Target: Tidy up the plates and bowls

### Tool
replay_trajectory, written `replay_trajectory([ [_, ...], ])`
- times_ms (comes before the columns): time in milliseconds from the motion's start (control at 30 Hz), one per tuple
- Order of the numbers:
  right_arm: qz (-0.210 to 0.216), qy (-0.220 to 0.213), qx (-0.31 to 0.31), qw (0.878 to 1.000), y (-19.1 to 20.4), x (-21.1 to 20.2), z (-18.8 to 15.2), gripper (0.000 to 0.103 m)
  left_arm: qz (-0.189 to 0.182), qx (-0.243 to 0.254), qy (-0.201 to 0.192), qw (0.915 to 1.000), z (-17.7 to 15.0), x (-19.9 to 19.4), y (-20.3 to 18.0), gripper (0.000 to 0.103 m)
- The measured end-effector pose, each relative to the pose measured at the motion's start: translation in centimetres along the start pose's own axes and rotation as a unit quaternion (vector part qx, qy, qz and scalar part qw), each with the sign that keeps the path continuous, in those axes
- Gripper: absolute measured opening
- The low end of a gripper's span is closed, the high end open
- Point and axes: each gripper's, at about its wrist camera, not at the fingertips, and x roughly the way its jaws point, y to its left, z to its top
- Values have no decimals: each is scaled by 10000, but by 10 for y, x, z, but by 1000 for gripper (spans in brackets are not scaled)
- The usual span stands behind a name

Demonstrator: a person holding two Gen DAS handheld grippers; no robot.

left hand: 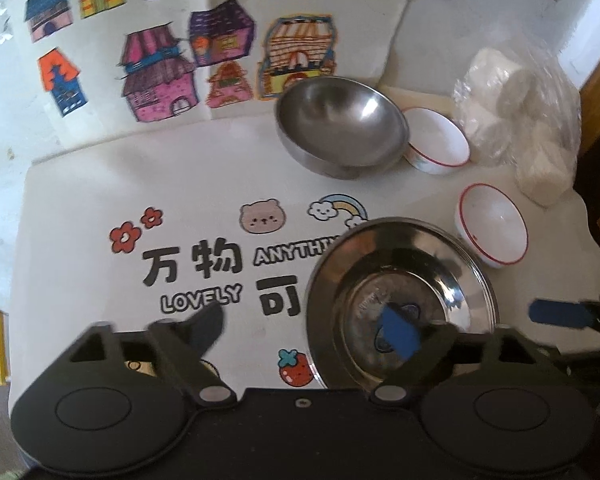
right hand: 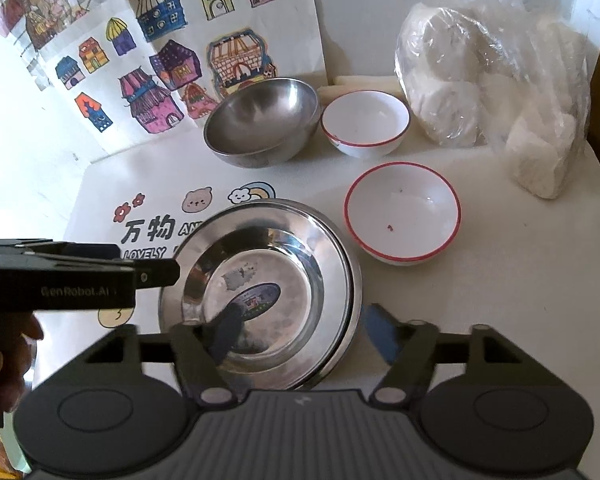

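Steel plates point(right hand: 268, 288) stacked, shiny | red-rimmed bowls point(right hand: 402, 216) apart, upright

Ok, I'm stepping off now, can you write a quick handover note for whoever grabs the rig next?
Left claw: open, holding nothing; one finger hangs over the steel plates, the other over the mat.
Right claw: open, holding nothing, straddling the plates' near right rim.
Steel plates: stacked at the near middle of the printed mat; looks like more than one, count unclear.
Steel bowl: at the back, tilted.
Two red-rimmed white bowls: far one beside the steel bowl, near one right of the plates, with specks inside.
Done: plates stacked.
Left: the bowls, probably nesting the two white ones.
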Motion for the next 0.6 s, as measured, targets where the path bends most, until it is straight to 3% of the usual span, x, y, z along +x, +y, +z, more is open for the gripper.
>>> replay_trajectory([
  [67, 30, -22, 57, 10000, -1, -2, -2, 96, 13, -134, 24, 9999, 0, -1, 5, 101],
  [167, 89, -55, 162, 9998, -1, -6, -5, 103, 42, -244, 48, 9997, -1, -2, 15, 102],
  [600, -13, 38, 400, 9992, 25, 4, -21, 103, -325, -325, -254, 9986, -13, -11, 53, 102],
])
